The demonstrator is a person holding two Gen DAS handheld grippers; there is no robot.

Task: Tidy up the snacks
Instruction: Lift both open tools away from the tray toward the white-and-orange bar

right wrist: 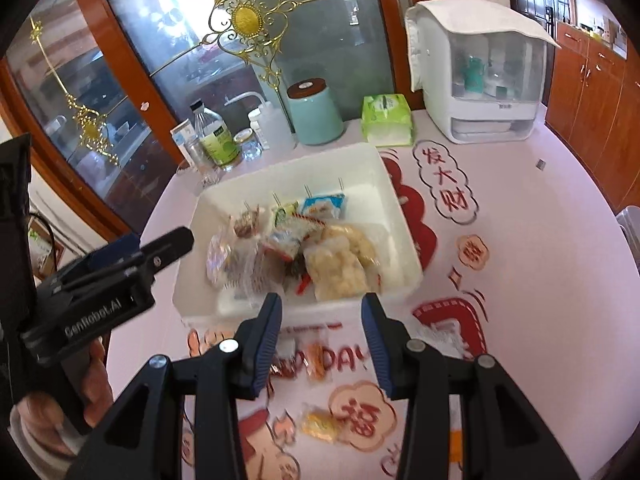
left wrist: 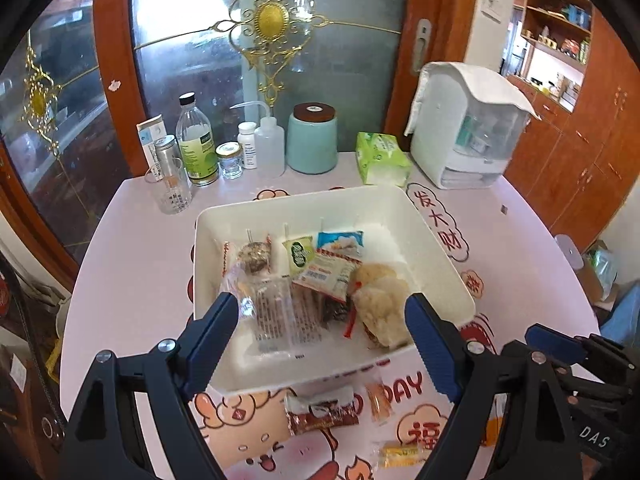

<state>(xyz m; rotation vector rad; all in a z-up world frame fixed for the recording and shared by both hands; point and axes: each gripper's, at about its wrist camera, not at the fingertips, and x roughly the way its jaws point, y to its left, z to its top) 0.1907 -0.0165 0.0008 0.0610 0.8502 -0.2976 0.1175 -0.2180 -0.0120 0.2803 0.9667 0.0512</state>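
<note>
**Loose snacks wait on the near edge while both grippers hang over them**

Nearest the left wrist camera is the left gripper (left wrist: 324, 336), its blue fingers spread wide and holding nothing, poised over the near wall of the white bin (left wrist: 436, 240). Below it, on the table's (left wrist: 132, 240) near edge, lie three packets not yet collected: a brown-wrapped bar (left wrist: 320, 416), a small orange snack (left wrist: 378, 400) just beside it, and a yellow candy (left wrist: 400, 456) closer still to the edge. The bin sits mid-table and already holds a heap of wrapped snacks (left wrist: 312, 280), so the sorting looks well along, with these strays probably next.

The right gripper (right wrist: 322, 344) is also parted and empty, hovering above the orange snack (right wrist: 318, 364), which lies between its fingers in the right wrist view; the yellow candy (right wrist: 320, 426) is nearer the edge. That alignment suggests a downward reach for the orange one. Bottles and a teal canister (left wrist: 312, 140) line the far edge, well apart from the work.
</note>
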